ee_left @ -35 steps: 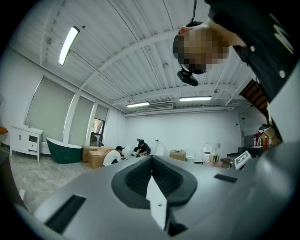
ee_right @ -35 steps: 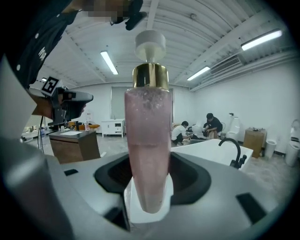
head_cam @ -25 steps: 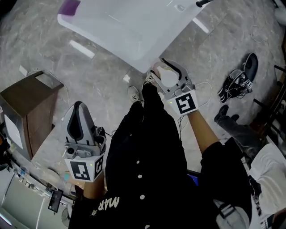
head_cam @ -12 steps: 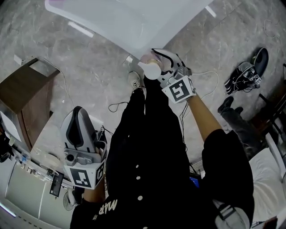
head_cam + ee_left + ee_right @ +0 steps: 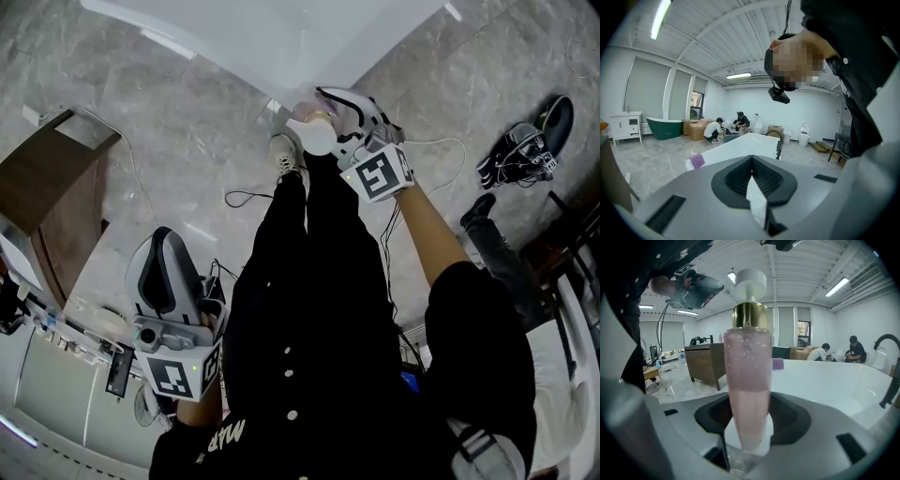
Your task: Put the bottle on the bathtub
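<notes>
The bottle (image 5: 747, 380) is tall and clear, with pink liquid, a gold collar and a white cap. It stands upright in my right gripper (image 5: 747, 430), which is shut on its lower part. In the head view the bottle's cap (image 5: 315, 137) and the right gripper (image 5: 330, 105) hang just before the near corner of the white bathtub (image 5: 281, 37). The bathtub's broad white rim (image 5: 825, 380) lies right behind the bottle. My left gripper (image 5: 161, 242) is held low at my left side, shut, with nothing in it (image 5: 752, 161).
A small purple thing (image 5: 777, 363) sits on the bathtub's far rim, and a black faucet (image 5: 888, 366) rises at its right. A brown wooden cabinet (image 5: 56, 187) stands on the left. Cables (image 5: 248, 199) and shoes (image 5: 520, 155) lie on the marble floor. People (image 5: 726, 126) crouch far off.
My right gripper has carried the bottle forward, closer to the bathtub's corner. The left gripper has stayed low at my side.
</notes>
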Tool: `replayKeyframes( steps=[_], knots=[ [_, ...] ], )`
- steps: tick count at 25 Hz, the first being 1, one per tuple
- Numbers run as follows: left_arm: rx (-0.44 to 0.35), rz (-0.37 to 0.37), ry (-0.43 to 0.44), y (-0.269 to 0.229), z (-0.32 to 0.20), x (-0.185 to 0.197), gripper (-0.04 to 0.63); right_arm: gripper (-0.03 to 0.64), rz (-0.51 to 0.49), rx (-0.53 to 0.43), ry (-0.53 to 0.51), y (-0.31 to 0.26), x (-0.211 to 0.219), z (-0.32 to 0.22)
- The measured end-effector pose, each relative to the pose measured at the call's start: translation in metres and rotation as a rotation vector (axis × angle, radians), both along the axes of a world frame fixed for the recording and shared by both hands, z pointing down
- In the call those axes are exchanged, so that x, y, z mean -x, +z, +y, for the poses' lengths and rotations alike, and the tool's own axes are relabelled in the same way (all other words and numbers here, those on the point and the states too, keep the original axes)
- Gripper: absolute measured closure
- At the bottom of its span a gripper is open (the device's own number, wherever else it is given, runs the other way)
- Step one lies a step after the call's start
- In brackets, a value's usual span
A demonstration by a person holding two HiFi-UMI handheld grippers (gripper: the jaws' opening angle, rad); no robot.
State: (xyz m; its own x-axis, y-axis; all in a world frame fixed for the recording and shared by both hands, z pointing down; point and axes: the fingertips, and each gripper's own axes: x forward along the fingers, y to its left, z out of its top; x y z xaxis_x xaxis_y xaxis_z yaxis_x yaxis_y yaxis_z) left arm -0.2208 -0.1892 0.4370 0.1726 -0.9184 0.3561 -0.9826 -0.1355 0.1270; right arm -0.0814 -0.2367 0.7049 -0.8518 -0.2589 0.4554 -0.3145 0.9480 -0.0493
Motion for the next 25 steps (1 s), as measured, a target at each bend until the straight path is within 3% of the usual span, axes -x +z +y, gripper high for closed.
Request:
replayKeyframes(
  steps=[12,16,25],
  knots=[
    [-0.022,0.002,0.002,-0.009,-0.004,0.0,0.584,0.38,0.054,-0.035,-0.057,0.005,-0.003,0.004],
    [-0.045,0.005,0.009,-0.018,-0.005,-0.002,0.584,0.313,0.058,-0.013,-0.09,0.009,-0.002,0.01],
    [-0.143,0.011,0.027,-0.056,-0.014,-0.003,0.584,0.305,0.095,-0.044,-0.065,-0.046,-0.028,0.006]
  ],
)
